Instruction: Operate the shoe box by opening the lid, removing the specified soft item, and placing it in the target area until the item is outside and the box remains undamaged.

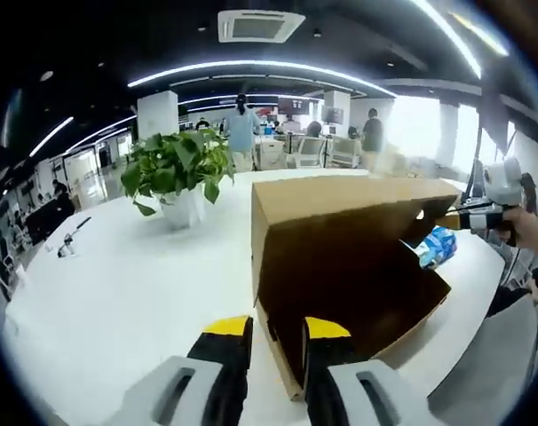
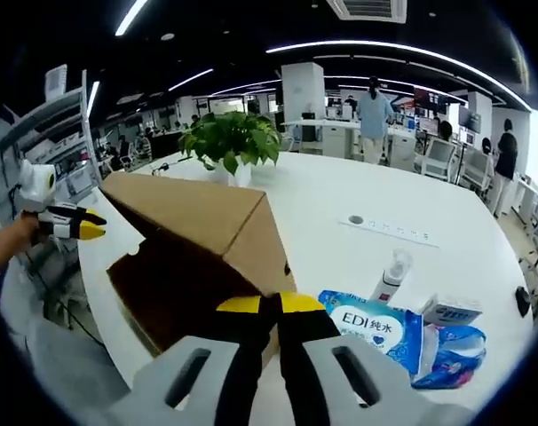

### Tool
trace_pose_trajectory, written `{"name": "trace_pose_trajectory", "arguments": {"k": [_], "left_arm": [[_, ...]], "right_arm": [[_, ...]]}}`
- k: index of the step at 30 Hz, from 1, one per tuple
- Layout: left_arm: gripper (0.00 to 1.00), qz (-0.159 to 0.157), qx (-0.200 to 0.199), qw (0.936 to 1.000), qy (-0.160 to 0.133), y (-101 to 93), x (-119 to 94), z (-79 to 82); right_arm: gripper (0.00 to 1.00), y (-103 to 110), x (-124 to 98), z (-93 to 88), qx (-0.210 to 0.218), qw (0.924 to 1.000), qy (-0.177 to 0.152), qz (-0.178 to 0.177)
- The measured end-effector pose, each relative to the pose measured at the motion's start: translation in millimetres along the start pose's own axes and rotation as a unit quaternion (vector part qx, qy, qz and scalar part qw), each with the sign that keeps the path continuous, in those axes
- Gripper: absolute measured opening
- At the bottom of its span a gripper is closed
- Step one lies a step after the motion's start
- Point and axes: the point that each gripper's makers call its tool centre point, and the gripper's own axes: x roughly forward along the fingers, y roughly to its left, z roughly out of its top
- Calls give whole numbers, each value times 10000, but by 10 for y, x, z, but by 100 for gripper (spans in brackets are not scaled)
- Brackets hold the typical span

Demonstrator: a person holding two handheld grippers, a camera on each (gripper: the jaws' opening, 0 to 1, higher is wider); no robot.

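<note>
A brown cardboard shoe box (image 1: pixel 340 284) lies on the white table (image 1: pixel 118 293) with its lid (image 1: pixel 340 197) raised, and the inside looks dark. The box's near corner shows in the gap between my left gripper's (image 1: pixel 277 327) jaws, which stand a little apart; contact is unclear. My right gripper (image 2: pixel 269 303) is shut at the lid's edge (image 2: pixel 251 240); it enters the left gripper view from the right (image 1: pixel 469 216), at the lid's corner. My left gripper (image 2: pixel 93 226) comes in beside the box's far end. A blue soft tissue pack (image 2: pixel 375 333) (image 1: pixel 435 247) lies on the table outside the box.
A potted green plant (image 1: pixel 176 173) (image 2: pixel 232 142) stands behind the box. Next to the tissue pack are a small spray bottle (image 2: pixel 391 275) and a little carton (image 2: pixel 451 311). A round socket (image 2: pixel 356 219) sits in the tabletop. People stand at desks far behind.
</note>
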Motion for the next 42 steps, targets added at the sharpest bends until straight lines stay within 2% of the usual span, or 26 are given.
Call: {"name": "trace_pose_trajectory", "arguments": {"k": [5,19,30,42], "left_arm": [[26,-10,127,9998,-141,-33,-16,96],[28,-235,280,9991,-236,-153,-52,76],[30,-349,346,9988,-44,-216,-56,-107],[33,-449,461,9978,167,-283,-61,-278]], "right_arm": [[6,58,-23,-31,-195,9998,-21,11],[14,227,-117,-199,-469,9986,-57,241],[18,289,-155,-348,-625,9974,20,370],[27,427,-179,-509,-811,9952,72,540]]}}
